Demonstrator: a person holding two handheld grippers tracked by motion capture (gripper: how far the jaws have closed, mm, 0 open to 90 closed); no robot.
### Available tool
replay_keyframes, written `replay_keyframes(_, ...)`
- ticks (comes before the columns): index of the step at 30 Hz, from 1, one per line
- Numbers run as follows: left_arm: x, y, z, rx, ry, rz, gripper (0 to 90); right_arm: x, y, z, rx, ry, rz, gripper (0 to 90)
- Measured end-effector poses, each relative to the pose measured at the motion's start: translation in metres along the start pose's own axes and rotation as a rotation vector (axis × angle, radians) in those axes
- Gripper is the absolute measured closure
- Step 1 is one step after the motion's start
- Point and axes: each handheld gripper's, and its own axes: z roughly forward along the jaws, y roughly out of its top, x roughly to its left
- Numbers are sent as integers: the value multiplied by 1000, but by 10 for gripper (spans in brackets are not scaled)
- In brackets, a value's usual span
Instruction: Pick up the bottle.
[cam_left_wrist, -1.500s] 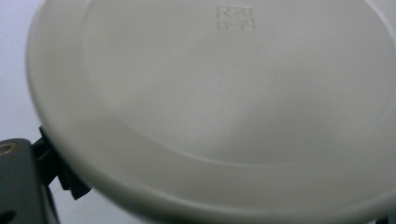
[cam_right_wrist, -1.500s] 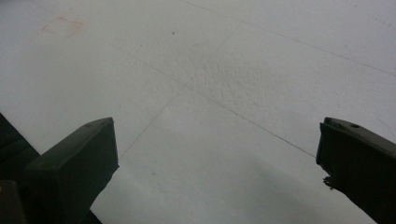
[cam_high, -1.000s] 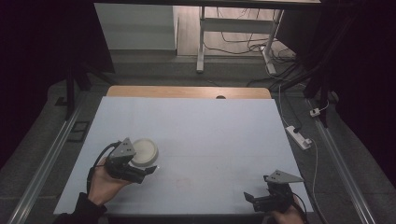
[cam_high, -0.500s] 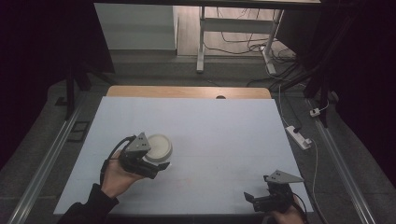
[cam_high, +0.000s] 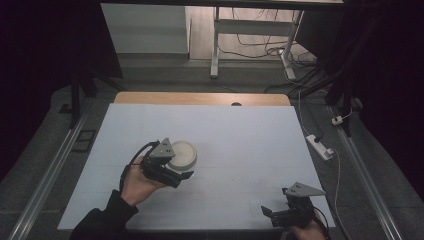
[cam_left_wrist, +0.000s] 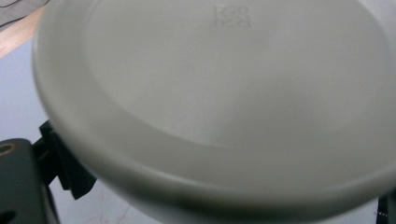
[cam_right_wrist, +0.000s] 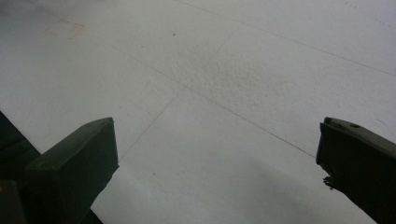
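High view: left gripper (cam_high: 176, 166), left of centre, clamps a white lid (cam_high: 182, 153) by its near edge, lifted or sliding over the table (cam_high: 250, 135), seemingly for carrying. Right gripper (cam_high: 272, 212), lower right, rests idle, jaws spread apart.
Left gripper view: lid (cam_left_wrist: 224, 102) upside-down or not, cannot tell; embossed mark at top illegible; jaw tips hidden under its rim, so contact with the table is unclear.

White table cover (cam_high: 240, 135); wooden table edge (cam_high: 200, 98); power strip (cam_high: 320, 146) on floor, right.
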Motion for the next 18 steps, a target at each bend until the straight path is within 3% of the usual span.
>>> replay_keyframes(18,-8,19,24,-6,-41,35,71,0,0,0,0,0,-7,0)
